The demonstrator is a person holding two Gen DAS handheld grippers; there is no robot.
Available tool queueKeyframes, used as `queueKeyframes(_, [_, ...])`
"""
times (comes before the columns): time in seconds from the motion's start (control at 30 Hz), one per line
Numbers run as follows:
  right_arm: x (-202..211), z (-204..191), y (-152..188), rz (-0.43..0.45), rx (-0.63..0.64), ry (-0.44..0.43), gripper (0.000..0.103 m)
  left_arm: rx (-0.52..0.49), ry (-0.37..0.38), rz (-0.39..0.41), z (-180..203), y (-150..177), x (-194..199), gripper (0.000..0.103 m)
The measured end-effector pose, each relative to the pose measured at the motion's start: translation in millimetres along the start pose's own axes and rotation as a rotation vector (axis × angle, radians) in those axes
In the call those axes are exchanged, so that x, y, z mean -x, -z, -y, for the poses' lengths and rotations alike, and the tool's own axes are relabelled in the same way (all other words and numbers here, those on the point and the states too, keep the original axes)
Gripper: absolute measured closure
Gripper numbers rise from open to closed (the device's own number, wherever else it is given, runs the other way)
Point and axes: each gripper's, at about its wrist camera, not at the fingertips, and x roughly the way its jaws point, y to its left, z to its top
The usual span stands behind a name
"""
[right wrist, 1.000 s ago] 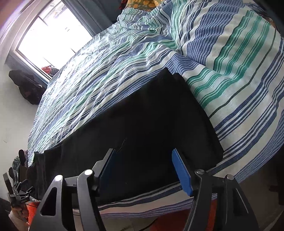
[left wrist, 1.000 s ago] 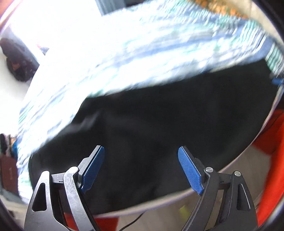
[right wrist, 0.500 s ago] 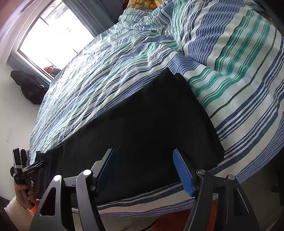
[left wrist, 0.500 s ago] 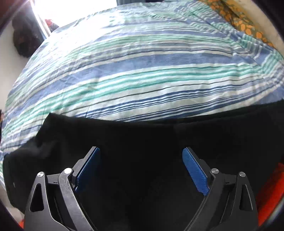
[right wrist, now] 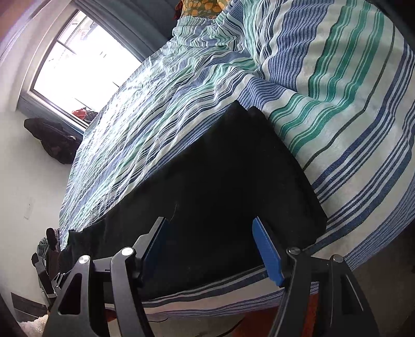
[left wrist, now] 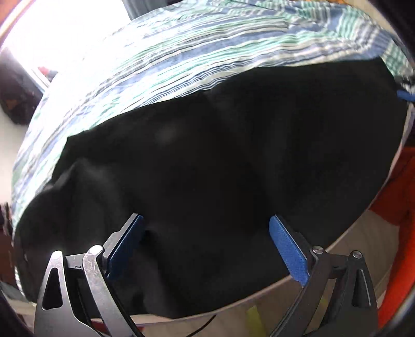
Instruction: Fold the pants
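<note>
Right under both sets of fingers, the black pants (left wrist: 220, 168) lie spread flat along the near edge of the bed, on top of the striped bedspread (left wrist: 207, 59).

Left gripper (left wrist: 207, 241): jaws about as wide as they go, nothing pinched. Pants fill the whole gap btw the blue pads (left wrist: 288, 248) and run out past both fingers, left and right. Fabric looks a bit bunched beyond the left fingertip. Can't tell if the tips touch the cloth, pic is kinda blurry.

Right gripper (right wrist: 210, 241): jaws roughly halfway apart, also gripping nothing. Past its fingertips the pants (right wrist: 233, 181) show two stacked leg ends, w/ the squared-off hems ahead and to the right of the right finger. Bedspread (right wrist: 337, 103) wraps around beyond and to the right.

Further out, off to the left beyond the fingers in the right wrist view: a window (right wrist: 83, 62), and a dark heap of stuff (right wrist: 54, 140) against the wall under it. Orange flowery fabric (right wrist: 202, 6) peeks at the far end of the bed.
</note>
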Motion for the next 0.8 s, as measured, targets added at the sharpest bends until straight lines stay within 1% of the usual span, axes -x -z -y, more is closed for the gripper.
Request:
queueKeyframes(0.03, [7.5, 4.5, -1.1, 0.027, -0.03, -0.038, 0.037, -0.008, -0.005, 0.001, 0.6, -0.9, 3.1, 0.006])
queueKeyframes(0.07, [21.2, 12.5, -2.7, 0.079, -0.079, -0.098, 0.036, -0.007, 0.001, 0.006, 0.3, -0.1, 8.4, 0.006])
queueKeyframes(0.1, [37.9, 23.8, -1.8, 0.143, -0.148, -0.163, 0.036, 0.0, 0.012, 0.018, -0.4, -2.4, 14.0, 0.006])
queueKeyframes(0.13, [54.5, 38.0, 0.6, 0.203, -0.227, -0.209, 0.036, 0.012, 0.026, 0.036, -1.0, -4.4, 20.8, 0.006])
queueKeyframes(0.2, [80.8, 65.4, 8.4, 0.285, -0.355, -0.245, 0.036, 0.038, 0.048, 0.068, -3.1, -11.5, 30.2, 0.006])
queueKeyframes(0.23, [88.0, 75.5, 10.7, 0.294, -0.395, -0.242, 0.036, 0.051, 0.058, 0.078, -2.6, -15.4, 33.1, 0.006])
queueKeyframes(0.3, [89.6, 89.2, 16.0, 0.25, -0.44, -0.231, 0.034, 0.071, 0.078, 0.091, -3.5, -23.5, 35.6, 0.006])
queueKeyframes(0.33, [87.2, 92.4, 19.4, 0.223, -0.455, -0.24, 0.034, 0.074, 0.088, 0.097, -1.7, -29.2, 35.2, 0.006])
queueKeyframes(0.4, [78.8, 90.9, 24.2, 0.17, -0.47, -0.294, 0.034, 0.069, 0.091, 0.105, 2.7, -36.8, 35.8, 0.006])
queueKeyframes(0.47, [66.2, 83.6, 24.9, 0.117, -0.464, -0.325, 0.034, 0.059, 0.095, 0.11, 11.2, -45.6, 34.4, 0.006])
queueKeyframes(0.5, [59.1, 78.5, 22.9, 0.097, -0.45, -0.319, 0.034, 0.055, 0.1, 0.11, 14.6, -48.5, 33.6, 0.006])
queueKeyframes(0.57, [44.0, 70.8, 16.6, 0.059, -0.417, -0.243, 0.034, 0.048, 0.106, 0.11, 25.6, -50.1, 39.1, 0.006])
queueKeyframes(0.67, [24.4, 70.0, 7.6, 0.045, -0.405, -0.177, 0.035, 0.034, 0.106, 0.114, 34.4, -50.6, 43.4, 0.006])
queueKeyframes(0.77, [22.7, 67.2, 1.1, 0.104, -0.397, -0.252, 0.035, 0.021, 0.091, 0.109, 40.3, -49.2, 45.6, 0.006])
queueKeyframes(0.8, [23.2, 65.2, -0.1, 0.112, -0.385, -0.264, 0.036, 0.022, 0.087, 0.103, 35.9, -43.3, 45.4, 0.006])
